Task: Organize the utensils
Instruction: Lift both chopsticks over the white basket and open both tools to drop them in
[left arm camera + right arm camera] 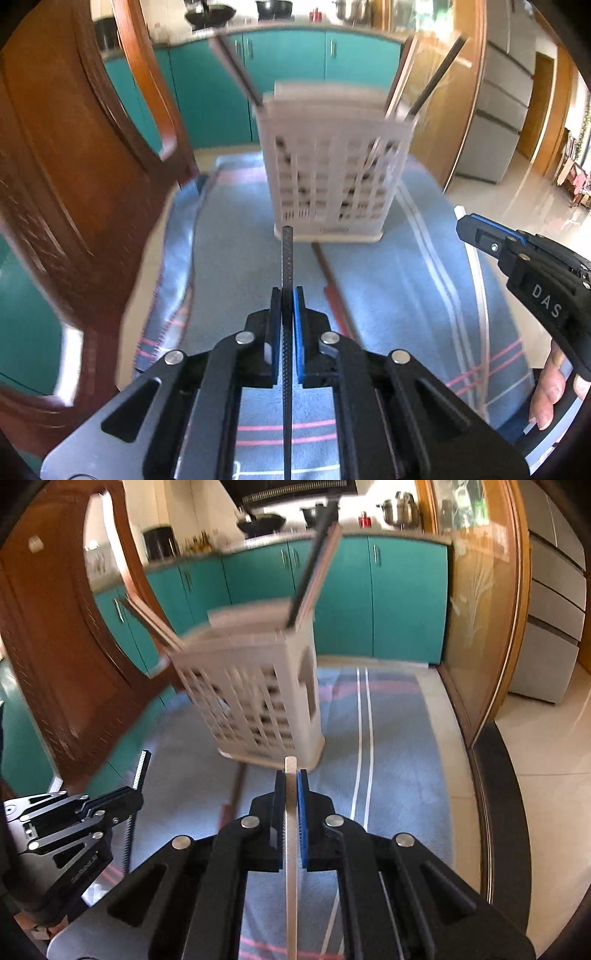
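1. Nearest the left wrist camera, the left gripper [287, 295] is seen closed on a black chopstick [287, 258]. The stick is clamped between the pads, with its tip reaching forward toward the base of the holder.

2. Nearest the right wrist camera, the right gripper [291, 779] is seen closed on a pale chopstick [290, 812], which is pinched in the same way and points ahead.

3. Both sticks are carried clear of the blue striped cloth [388, 295]. One reddish chopstick [332, 280] is left lying on the cloth between the grippers and the holder.

4. Further on, the white slotted utensil holder [332, 177] is found upright on the cloth. Several chopsticks are already leaning out of its top, at both the left and the right corners.

5. The step in hand is judged to be the carrying of two picked chopsticks to the holder, so the task is partly done.

6. For the next move, each stick is to be raised above the rim, tipped more upright, lined up over an open compartment and released only once its lower end is inside.

7. Care is called for so that the sticks already leaning in the holder are not struck, and so that the light holder is not knocked over.

8. Beyond, teal cabinets [288, 74] and a wooden chair [92, 166] are seen, blurred.
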A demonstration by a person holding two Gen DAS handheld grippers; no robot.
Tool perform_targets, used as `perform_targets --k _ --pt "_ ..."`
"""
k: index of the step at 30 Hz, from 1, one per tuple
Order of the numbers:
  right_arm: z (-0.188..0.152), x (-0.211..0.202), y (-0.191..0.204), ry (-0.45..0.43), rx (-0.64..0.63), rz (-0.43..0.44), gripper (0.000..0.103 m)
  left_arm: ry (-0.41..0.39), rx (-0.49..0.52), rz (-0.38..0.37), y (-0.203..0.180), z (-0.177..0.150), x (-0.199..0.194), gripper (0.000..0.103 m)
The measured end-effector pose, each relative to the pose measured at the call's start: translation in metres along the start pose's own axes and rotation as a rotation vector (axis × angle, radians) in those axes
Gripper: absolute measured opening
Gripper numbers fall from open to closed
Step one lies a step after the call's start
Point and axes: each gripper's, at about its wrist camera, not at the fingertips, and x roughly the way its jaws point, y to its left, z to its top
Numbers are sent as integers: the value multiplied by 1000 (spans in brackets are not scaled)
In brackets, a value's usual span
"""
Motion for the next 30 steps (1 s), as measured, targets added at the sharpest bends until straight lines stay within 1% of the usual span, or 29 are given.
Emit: perform_targets --k 3,5,8,11,17,21,24,26,30 --pt "10 -30 -1 -42 2 18 7 -64 10 -5 -2 6 -29 7" --pt "18 -52 0 -76 3 26 7 -93 13 -11 -4 8 -43 7" --pt "27 -73 -1 -118 12 36 7 -139 19 -22 -7 14 -64 7" --pt "38 -100 -2 -174 13 51 7 -178 27 -24 -8 21 -79 7" --pt "67 -130 2 -265 3 61 7 -244 47 -18 -10 37 -102 7" --pt "93 -141 12 -314 -26 59 7 -299 53 -20 -7 62 -117 7" --pt "115 -142 20 -326 -58 46 7 -352 55 -26 -2 88 -131 7" --pt "132 -137 25 -319 -70 49 7 -382 26 -28 7 112 -140 7" --pt "159 -129 27 -321 -59 45 7 -418 -36 -67 24 149 -146 7"
